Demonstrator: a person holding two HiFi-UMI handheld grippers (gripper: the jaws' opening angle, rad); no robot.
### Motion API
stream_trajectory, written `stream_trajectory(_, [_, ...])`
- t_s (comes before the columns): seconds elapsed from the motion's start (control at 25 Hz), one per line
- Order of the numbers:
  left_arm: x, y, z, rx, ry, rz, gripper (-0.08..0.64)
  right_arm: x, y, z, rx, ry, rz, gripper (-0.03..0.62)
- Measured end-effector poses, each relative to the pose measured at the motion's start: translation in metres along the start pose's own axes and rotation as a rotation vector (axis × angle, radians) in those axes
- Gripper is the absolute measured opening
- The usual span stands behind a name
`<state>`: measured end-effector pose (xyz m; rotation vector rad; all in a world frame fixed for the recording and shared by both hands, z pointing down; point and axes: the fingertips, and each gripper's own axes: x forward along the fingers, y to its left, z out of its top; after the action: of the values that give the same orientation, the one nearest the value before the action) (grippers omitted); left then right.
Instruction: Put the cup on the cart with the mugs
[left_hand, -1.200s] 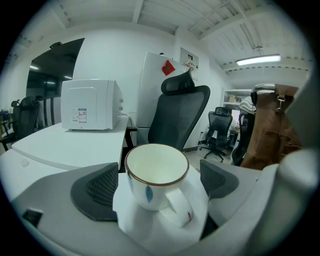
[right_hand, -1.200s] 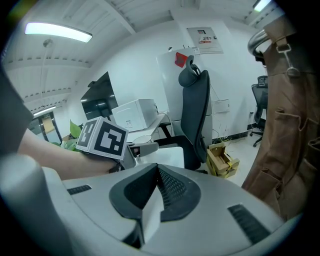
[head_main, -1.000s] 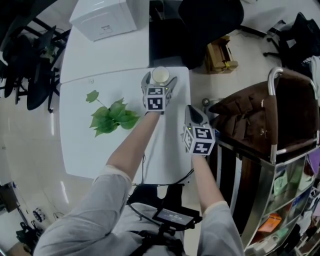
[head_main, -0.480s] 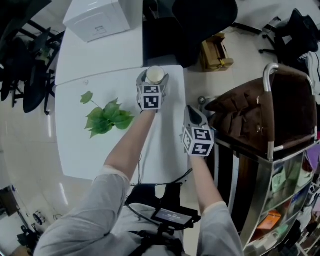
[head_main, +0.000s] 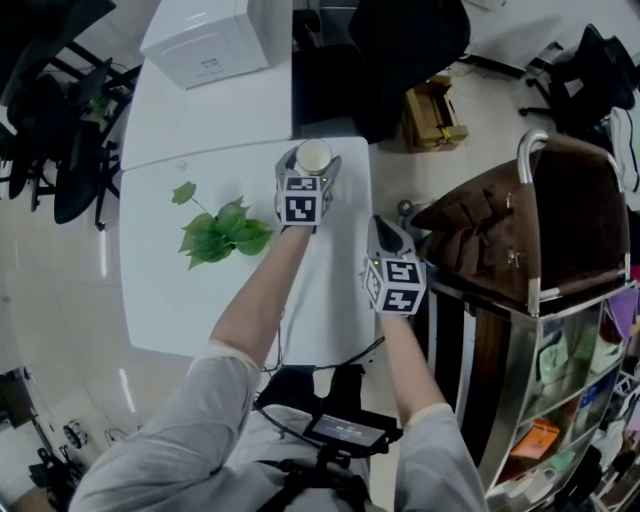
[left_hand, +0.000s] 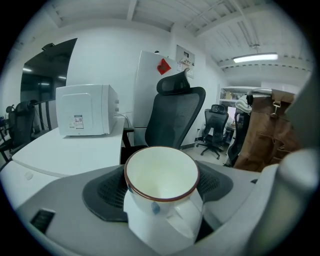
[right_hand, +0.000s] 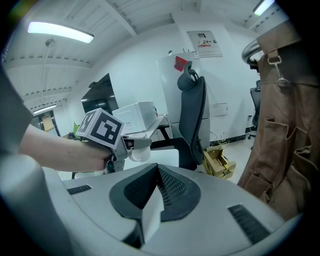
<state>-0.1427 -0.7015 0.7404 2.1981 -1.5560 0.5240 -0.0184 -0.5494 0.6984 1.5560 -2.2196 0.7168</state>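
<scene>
A white cup (head_main: 313, 154) with a dark red rim sits between the jaws of my left gripper (head_main: 311, 162) at the far edge of the white table (head_main: 170, 300). The jaws have just been closing, and both pads now press the cup's sides (left_hand: 161, 185), handle toward the camera. In the right gripper view the cup (right_hand: 139, 154) hangs just off the tabletop. My right gripper (head_main: 386, 230) hovers at the table's right edge, shut and empty, its pads together (right_hand: 150, 197). The cart (head_main: 545, 300) stands to the right; I see no mugs on it.
A brown cloth bag (head_main: 500, 230) covers the cart's top under its metal handle (head_main: 527, 150). A green leafy sprig (head_main: 220, 235) lies on the table to the left. A white microwave (head_main: 205, 40), a black office chair (head_main: 400, 50) and a cardboard box (head_main: 435, 110) stand beyond.
The left gripper's jaws stood wider around the cup a second ago and have drawn in against it. The right gripper has kept its place.
</scene>
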Motion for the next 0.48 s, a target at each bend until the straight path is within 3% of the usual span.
stream_trajectory(0.48, [-0.093,-0.040,0.037,-0.026,-0.045,-0.065,0.399,-0.049,0.025,0.021,-0.070,-0.022,0.042,0.002])
